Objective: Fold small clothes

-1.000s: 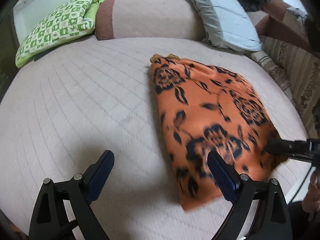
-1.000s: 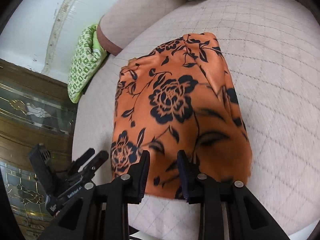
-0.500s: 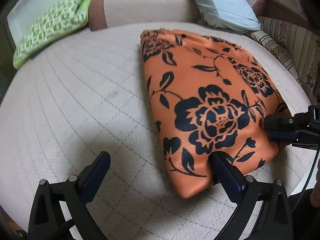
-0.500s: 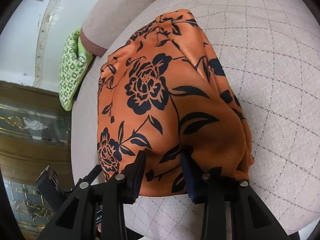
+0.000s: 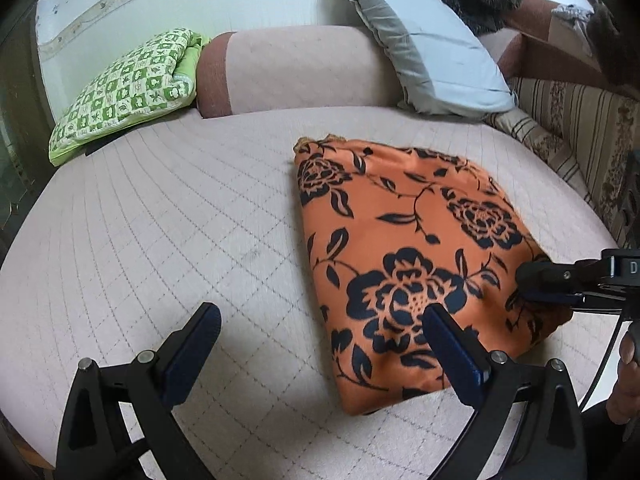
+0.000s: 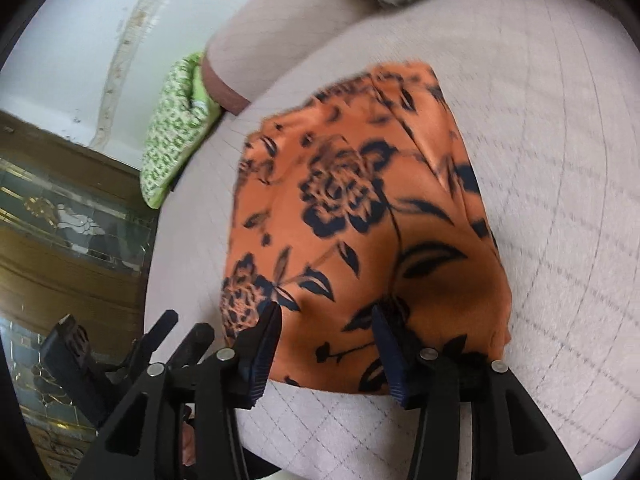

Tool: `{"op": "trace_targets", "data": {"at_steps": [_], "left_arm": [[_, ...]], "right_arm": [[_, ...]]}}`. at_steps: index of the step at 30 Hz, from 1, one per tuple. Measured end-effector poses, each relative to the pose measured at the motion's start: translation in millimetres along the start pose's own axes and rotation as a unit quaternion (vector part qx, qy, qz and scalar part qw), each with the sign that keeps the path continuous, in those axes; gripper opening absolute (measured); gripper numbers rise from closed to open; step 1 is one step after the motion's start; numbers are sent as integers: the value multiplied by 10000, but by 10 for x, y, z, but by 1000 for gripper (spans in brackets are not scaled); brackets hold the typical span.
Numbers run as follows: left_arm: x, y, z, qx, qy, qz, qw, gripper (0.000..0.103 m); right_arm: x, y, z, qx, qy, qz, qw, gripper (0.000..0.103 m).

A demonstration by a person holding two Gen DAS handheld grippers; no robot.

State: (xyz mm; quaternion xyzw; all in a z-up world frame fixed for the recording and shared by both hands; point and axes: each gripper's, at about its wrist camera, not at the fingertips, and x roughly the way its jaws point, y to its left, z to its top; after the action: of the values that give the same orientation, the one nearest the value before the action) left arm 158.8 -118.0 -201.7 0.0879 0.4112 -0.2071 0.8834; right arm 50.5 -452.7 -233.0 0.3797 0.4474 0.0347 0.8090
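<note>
An orange cloth with black flowers (image 5: 404, 256) lies folded on the pale quilted cushion (image 5: 160, 232); it also shows in the right wrist view (image 6: 360, 220). My left gripper (image 5: 320, 320) is open and empty, over the cloth's near left edge, its right finger (image 5: 452, 352) above the cloth. My right gripper (image 6: 326, 316) is open over the cloth's near edge, with nothing between the fingers. It also shows at the right edge of the left wrist view (image 5: 560, 284), at the cloth's right corner.
A green checked pillow (image 5: 128, 84) and a grey pillow (image 5: 436, 44) rest against the padded back (image 5: 304, 68). A striped sofa cover (image 5: 568, 128) lies to the right. A wooden glass cabinet (image 6: 60, 220) stands beyond the cushion's left edge.
My right gripper has opened wider and let go of the cloth's edge. My left gripper has drawn back a little, and the cloth lies flat.
</note>
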Motion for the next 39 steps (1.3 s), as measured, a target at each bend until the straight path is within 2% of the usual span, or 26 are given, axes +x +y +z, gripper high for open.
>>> {"op": "trace_targets", "data": {"at_steps": [4,17,25,30,39], "left_arm": [[2,-24,46,4,-50,-51,10000,101],[107,-5,123,-73,-53,-87,9999,101],[180,-63,132,6,-59,-8,10000,101],[197,-116,132,93,-88,-7,9999,101],[158,-50,188,-136,-133,-335,9993,101]], "right_arm": [[-109,21,61,-39,-249,126,9996,52],[-188,-4,203,50,-582,154,9982,52],[-460,-178,249,362,-1120,377,9923,52],[-528,-259,276,466,-1179,396,9911,52],[-511,-349,320,666,-1268,490,9885,54]]}}
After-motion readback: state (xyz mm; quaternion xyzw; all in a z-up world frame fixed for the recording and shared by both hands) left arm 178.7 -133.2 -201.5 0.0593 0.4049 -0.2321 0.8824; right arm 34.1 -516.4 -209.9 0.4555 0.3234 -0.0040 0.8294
